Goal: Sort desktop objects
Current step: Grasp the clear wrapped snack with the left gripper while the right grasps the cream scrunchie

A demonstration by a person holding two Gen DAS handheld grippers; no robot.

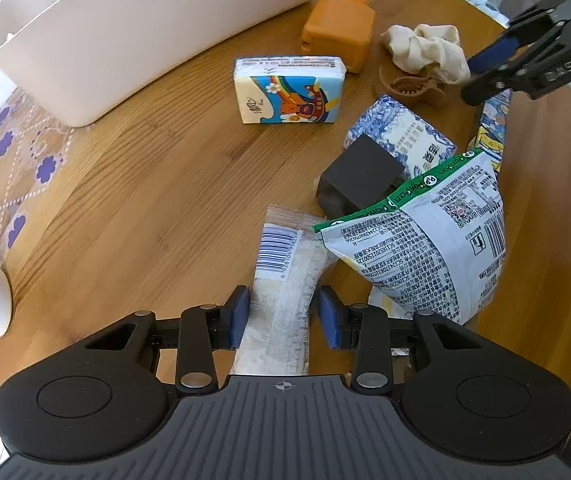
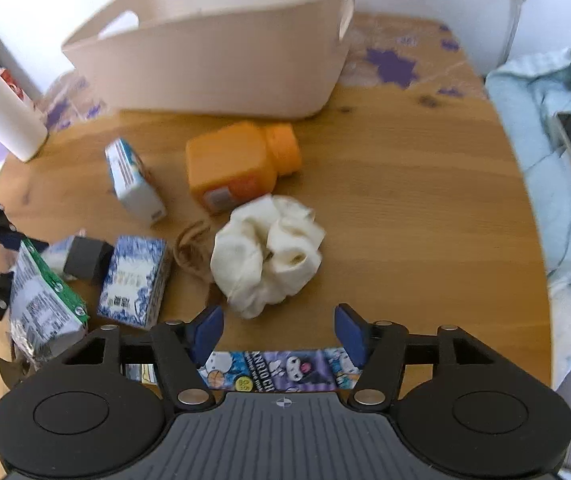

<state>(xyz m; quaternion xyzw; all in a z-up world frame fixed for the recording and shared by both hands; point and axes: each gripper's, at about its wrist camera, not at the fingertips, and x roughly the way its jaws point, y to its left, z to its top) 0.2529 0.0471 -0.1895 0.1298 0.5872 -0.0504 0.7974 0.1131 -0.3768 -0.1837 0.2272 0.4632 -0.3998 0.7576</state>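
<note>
Snack packet (image 1: 281, 300) between left tongs (image 1: 283, 314), beige bin (image 1: 97, 32) apart.

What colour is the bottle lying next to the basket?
Orange, cap included: the bottle shows best in the right wrist view.

Left gripper (image 1: 283, 312) straddles a clear wrapped bar (image 1: 281, 300), blue pads (image 1: 240, 312) at its sides; green-topped bag (image 1: 425, 236) just right; white bin (image 1: 125, 28) far left; orange bottle (image 1: 339, 30) far.

left gripper (image 1: 283, 312): jaws narrowed, low over table | right gripper (image 2: 278, 330): jaws spread wide, low
</note>
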